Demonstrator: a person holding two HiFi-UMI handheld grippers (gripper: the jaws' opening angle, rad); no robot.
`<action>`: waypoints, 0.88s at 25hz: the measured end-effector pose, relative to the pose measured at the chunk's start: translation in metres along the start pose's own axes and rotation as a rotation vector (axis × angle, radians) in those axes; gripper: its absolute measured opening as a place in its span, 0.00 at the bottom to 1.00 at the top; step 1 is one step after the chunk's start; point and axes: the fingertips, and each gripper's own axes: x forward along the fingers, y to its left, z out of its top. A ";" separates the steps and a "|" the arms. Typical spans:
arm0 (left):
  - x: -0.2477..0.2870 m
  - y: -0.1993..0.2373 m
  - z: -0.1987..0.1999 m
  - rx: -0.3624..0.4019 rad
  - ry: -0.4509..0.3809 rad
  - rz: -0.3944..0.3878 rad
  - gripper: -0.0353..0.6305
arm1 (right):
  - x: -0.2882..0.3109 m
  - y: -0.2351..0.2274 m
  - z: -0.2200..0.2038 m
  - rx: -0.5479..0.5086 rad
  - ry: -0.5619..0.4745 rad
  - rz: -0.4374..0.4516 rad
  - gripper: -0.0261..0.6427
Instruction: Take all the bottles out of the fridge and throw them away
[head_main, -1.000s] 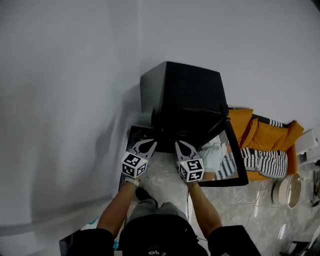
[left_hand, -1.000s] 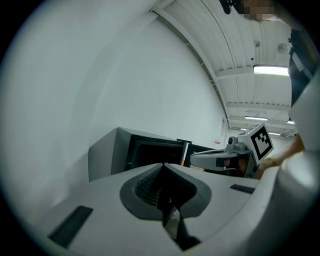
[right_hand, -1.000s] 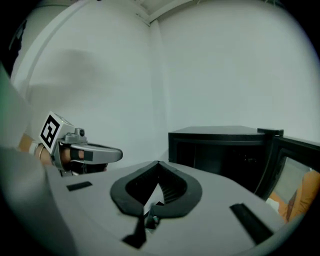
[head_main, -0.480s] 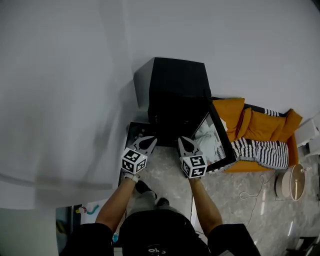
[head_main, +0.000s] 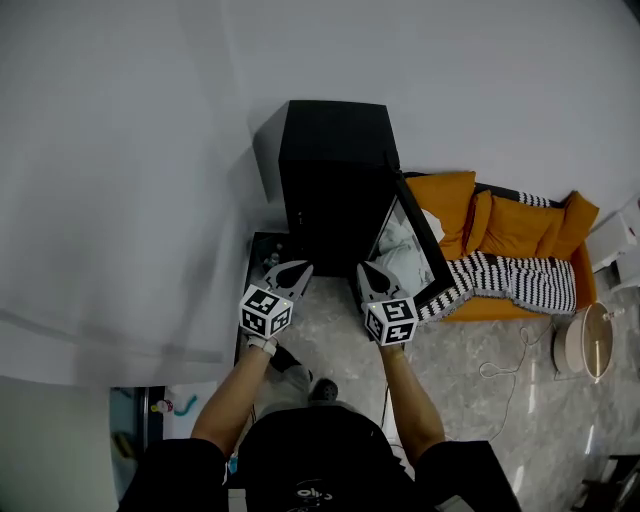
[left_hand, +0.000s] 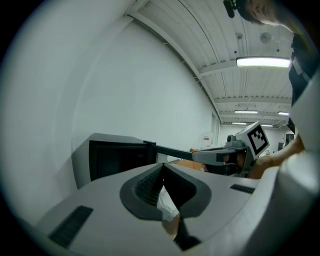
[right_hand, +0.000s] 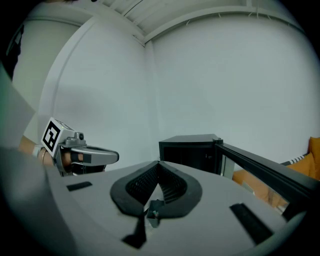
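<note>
Fridge (head_main: 335, 150) stands against the wall just ahead of me, its door (head_main: 412, 235) swung open to my right. From above, its inside is too dark to tell bottles. Only my head view shows the orange sofa (head_main: 500, 235) beyond that door. My left gripper (left_hand: 162, 166) and right gripper (right_hand: 158, 163) each have their jaws closed together, holding nothing.

Two grippers in shot, the left gripper (head_main: 291, 271) and the right gripper (head_main: 371, 279), with one marker cube (head_main: 266, 311) on each, so two cubes. One black fridge (head_main: 335, 170) with one door (head_main: 414, 238), one orange sofa (head_main: 515, 228), one striped blanket (head_main: 515, 283). One round white disc (head_main: 585, 342) on the floor.
</note>
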 end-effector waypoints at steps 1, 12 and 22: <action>0.001 -0.005 0.000 0.002 0.000 -0.002 0.06 | -0.004 -0.001 -0.001 0.002 0.000 0.000 0.05; 0.007 -0.034 -0.002 0.012 0.013 -0.005 0.06 | -0.035 -0.012 -0.008 0.014 -0.001 0.006 0.05; 0.013 -0.039 0.001 0.015 0.013 -0.010 0.06 | -0.037 -0.016 -0.007 0.010 0.003 0.015 0.05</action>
